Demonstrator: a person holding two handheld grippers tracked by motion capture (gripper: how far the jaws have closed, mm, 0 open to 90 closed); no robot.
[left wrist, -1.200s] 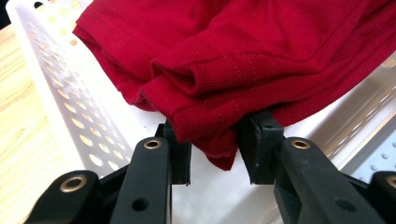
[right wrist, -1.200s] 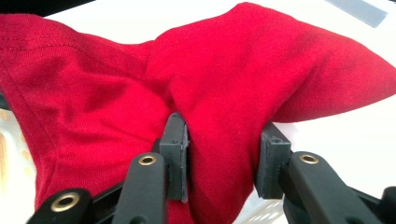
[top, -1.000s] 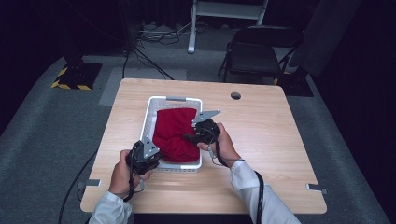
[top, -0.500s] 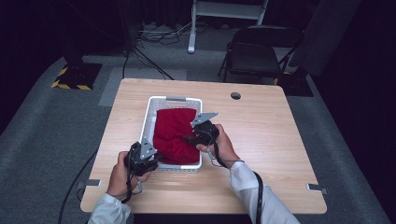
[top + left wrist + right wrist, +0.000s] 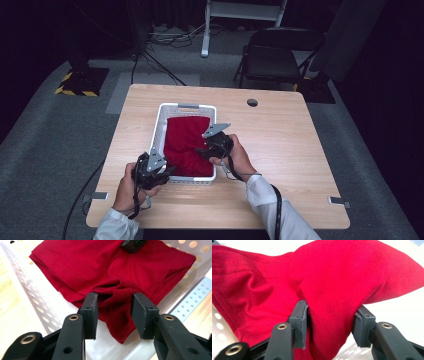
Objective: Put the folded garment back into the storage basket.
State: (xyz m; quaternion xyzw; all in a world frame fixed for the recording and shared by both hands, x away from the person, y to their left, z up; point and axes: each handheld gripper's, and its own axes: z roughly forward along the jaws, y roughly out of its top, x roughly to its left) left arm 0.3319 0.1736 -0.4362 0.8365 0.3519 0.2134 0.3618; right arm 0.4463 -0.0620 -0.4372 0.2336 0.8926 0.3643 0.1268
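Observation:
A folded red cloth (image 5: 185, 137) lies in a white perforated basket (image 5: 187, 106) on the table. At the basket's near left corner my left gripper (image 5: 167, 171) has just been opening. In the left gripper view its jaws (image 5: 113, 312) stand apart around a bunched corner of the red cloth (image 5: 100, 262), and a gap shows beside the pads. My right gripper (image 5: 202, 150) is over the cloth's near right side and has also just been opening. A loose fold of the cloth (image 5: 337, 277) still bulges between its parted jaws (image 5: 332, 322).
The basket stands left of centre on a light wooden table (image 5: 280, 145) with a round cable hole (image 5: 252, 102) at the back. A black folding chair (image 5: 272, 60) and floor cables lie beyond the far edge.

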